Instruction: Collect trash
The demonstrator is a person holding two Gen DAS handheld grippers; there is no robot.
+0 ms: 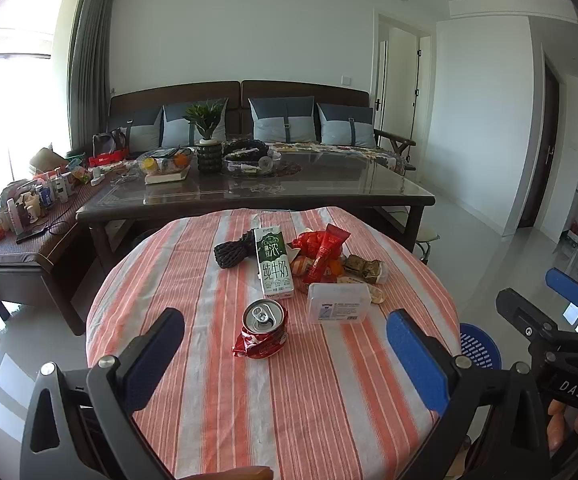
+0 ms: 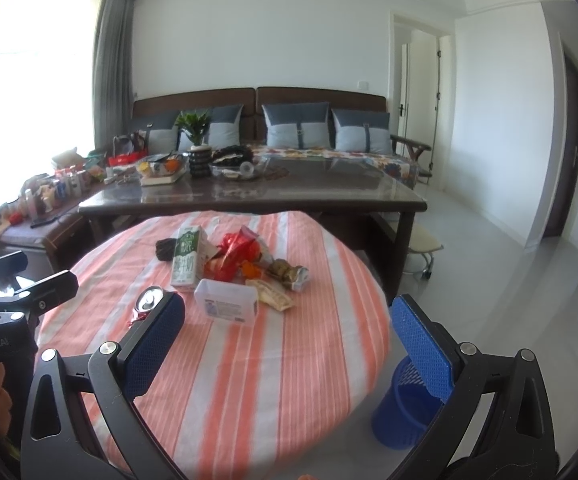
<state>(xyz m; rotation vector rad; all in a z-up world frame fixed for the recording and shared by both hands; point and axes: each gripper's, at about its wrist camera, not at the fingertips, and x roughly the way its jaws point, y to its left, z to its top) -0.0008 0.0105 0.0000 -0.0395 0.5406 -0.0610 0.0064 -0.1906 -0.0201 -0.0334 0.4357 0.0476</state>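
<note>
Trash: crushed red aluminium can (image 1: pixel 263 334) lay near on the round orange-striped tablecloth (image 1: pixel 309 400); green-white milk carton (image 1: pixel 273 263) lay farther.
Bin: blue perforated plastic basket (image 2: pixel 403 410) stood right, on the floor.
Left gripper (image 1: pixel 285 344): fingers apart, empty.
Right gripper (image 2: pixel 289 336): fingers apart, empty.

I see a white wall (image 1: pixel 225 40) behind a brown sofa (image 1: pixel 241 96) with grey cushions (image 1: pixel 283 120). A dark coffee table (image 1: pixel 329 188) stands before it. Strong daylight enters through the window (image 1: pixel 5 92) beside a grey curtain (image 1: pixel 89 60). The floor (image 1: pixel 481 248) is pale and glossy.
</note>
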